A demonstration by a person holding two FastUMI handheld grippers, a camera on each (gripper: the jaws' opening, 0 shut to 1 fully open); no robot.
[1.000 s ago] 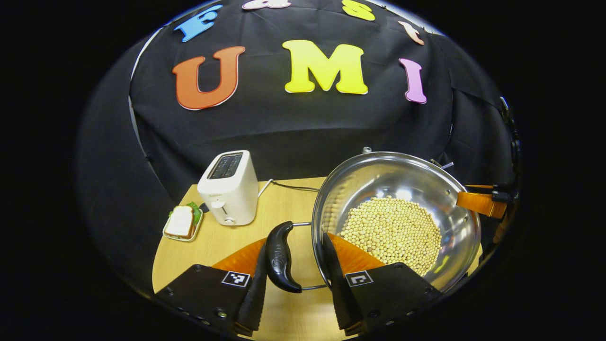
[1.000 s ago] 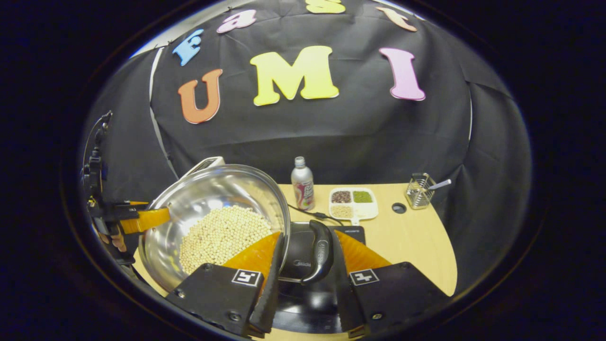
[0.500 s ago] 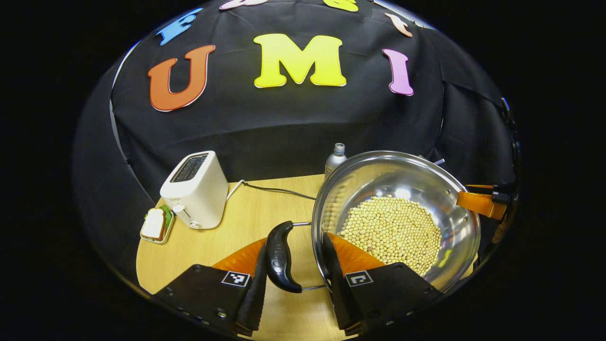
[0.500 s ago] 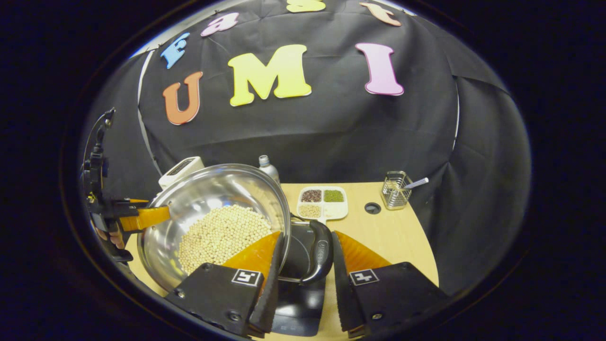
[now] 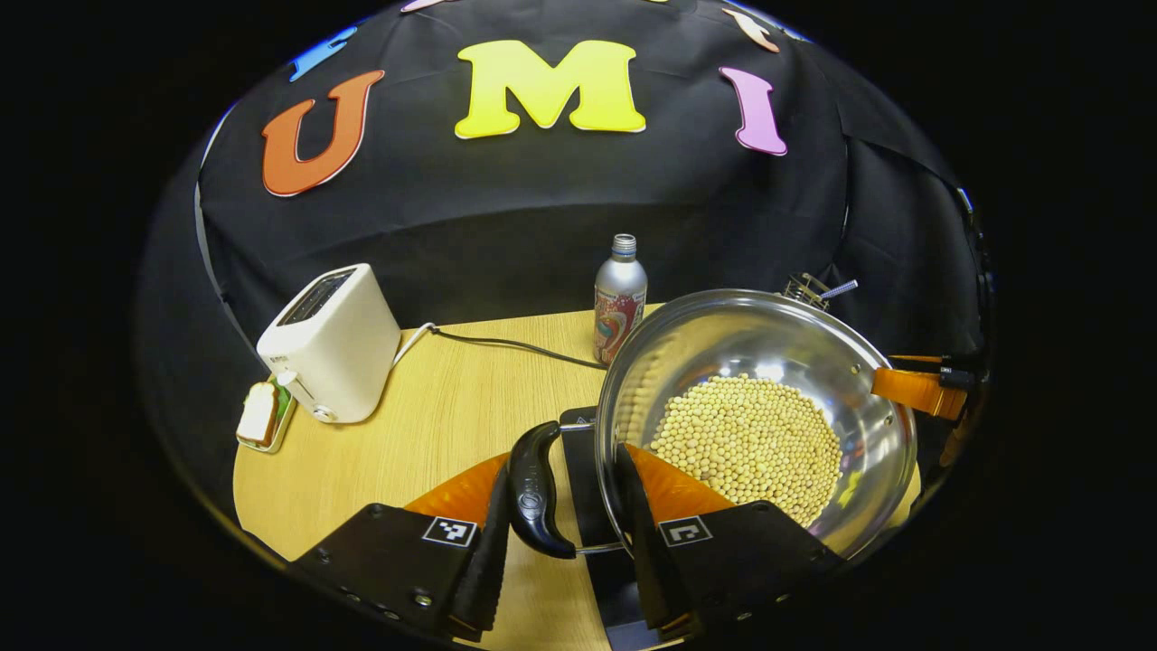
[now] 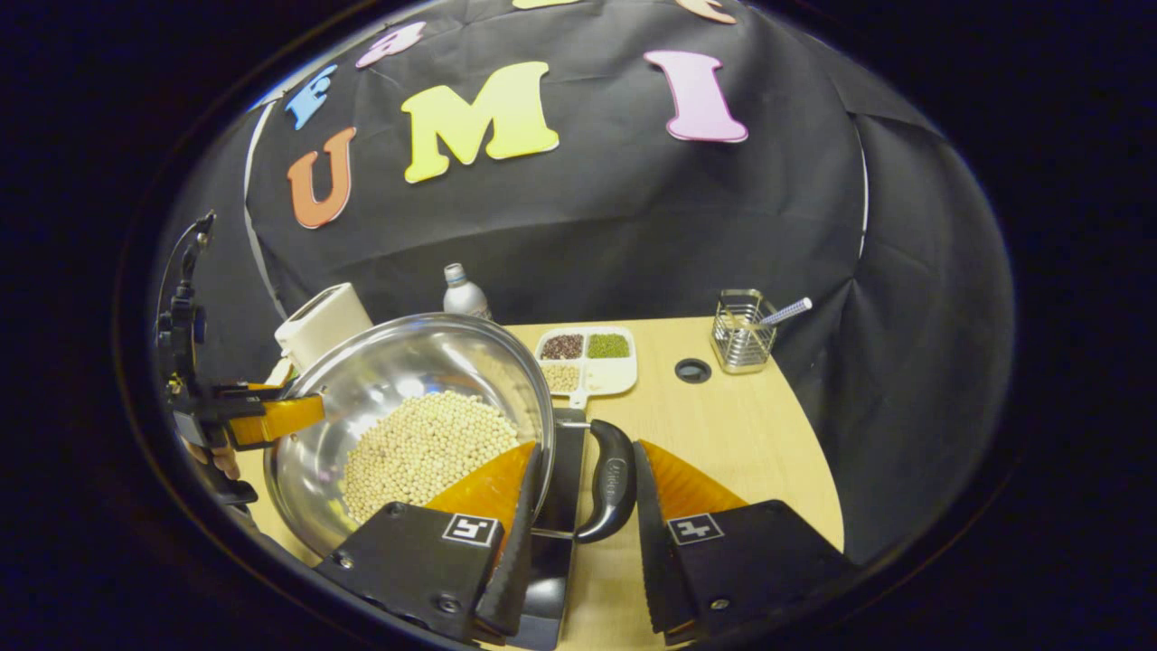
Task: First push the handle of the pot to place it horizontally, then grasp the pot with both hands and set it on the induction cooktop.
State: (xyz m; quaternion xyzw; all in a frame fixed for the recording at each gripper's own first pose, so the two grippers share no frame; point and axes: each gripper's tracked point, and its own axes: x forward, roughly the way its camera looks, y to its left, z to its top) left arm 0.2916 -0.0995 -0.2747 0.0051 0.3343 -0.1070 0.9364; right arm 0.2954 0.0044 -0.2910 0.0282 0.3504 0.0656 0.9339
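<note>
We hold the pot [image 5: 755, 416] by its two side handles, left tongs [image 5: 560, 533] and right tongs [image 6: 583, 529] each clamped on one; the induction cooktop [image 6: 565, 470] lies directly beneath it.

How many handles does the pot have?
2. One handle sits between the left gripper's fingers; the other handle sits between the right gripper's fingers, on the pot's opposite side.
</note>
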